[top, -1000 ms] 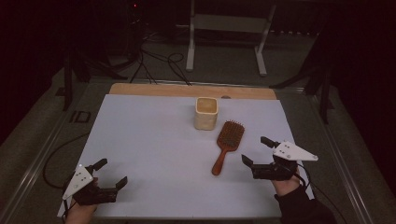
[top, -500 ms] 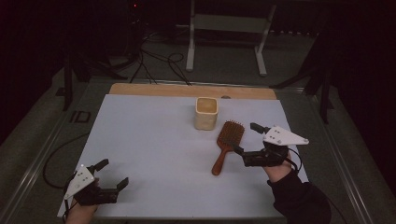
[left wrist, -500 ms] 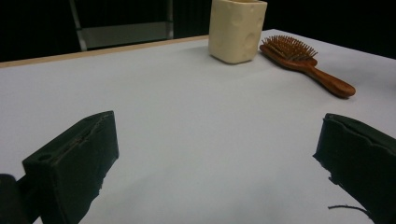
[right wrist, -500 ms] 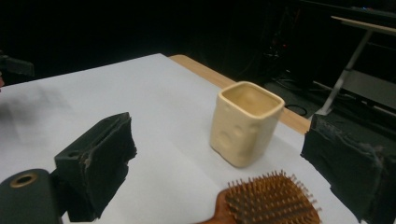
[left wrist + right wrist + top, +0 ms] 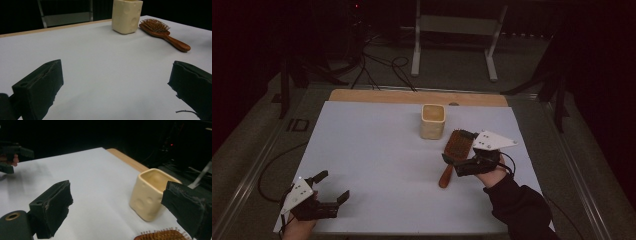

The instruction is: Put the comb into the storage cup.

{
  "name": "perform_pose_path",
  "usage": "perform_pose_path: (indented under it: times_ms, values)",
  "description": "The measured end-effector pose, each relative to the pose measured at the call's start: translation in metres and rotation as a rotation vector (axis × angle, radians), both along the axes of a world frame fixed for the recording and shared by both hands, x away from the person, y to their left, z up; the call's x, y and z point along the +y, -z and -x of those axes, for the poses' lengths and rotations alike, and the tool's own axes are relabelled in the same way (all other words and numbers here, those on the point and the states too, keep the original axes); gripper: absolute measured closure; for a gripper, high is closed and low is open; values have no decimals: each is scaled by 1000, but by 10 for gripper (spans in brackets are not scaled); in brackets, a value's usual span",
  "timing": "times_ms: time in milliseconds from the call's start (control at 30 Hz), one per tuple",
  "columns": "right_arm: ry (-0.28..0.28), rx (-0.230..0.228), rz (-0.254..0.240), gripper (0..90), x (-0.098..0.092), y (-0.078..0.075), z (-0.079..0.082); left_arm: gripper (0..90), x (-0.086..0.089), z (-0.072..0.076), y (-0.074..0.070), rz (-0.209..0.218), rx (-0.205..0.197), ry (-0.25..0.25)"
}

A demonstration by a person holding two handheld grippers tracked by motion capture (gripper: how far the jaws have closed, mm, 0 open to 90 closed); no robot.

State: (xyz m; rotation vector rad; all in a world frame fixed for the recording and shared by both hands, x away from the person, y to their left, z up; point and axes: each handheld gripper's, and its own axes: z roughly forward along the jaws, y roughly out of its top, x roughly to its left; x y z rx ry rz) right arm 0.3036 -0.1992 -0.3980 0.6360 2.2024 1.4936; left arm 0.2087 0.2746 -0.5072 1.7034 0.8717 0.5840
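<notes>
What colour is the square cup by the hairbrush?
The cup is pale cream-yellow with round dimples pressed into its sides. The left gripper view shows it best.

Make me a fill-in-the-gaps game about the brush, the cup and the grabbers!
1. The hairbrush lies with its bristles facing ____.
2. The cream cup stands ____ on the table.
3. The right gripper has its jaws ____ at the brush.
4. The left gripper holds ____.

Missing words: up; upright; open; nothing

Matt white sheet over a desk (image 5: 372, 150) with bare wood at its far edge; glossy wooden hairbrush (image 5: 163, 33); smooth, dimpled cream ceramic-looking cup (image 5: 150, 195); rough, matt black foam-like claw pads (image 5: 51, 207).
</notes>
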Motion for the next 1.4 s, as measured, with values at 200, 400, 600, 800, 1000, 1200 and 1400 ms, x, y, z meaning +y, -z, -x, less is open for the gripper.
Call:
perform_pose_path:
  times_ms: [200,400,600,800,1000,1200,1400]
  values:
    - [-30,66,5,77,9,19,-9,1,0,0,0,-1,-1,0]
    - [-58,111,42,85,17,40,-16,1,0,0,0,-4,-1,0]
    - [-68,144,63,137,20,57,-19,1,1,1,0,-3,-1,-2]
    - [-84,175,85,227,24,70,-20,1,0,1,0,-6,-3,-2]
    - [-75,209,106,270,26,83,-23,1,0,1,0,-3,-5,-2]
    - [-47,233,155,382,29,92,-21,1,0,1,0,-7,-6,-2]
    - [-58,250,190,566,30,97,-22,1,0,1,0,-7,-3,-3]
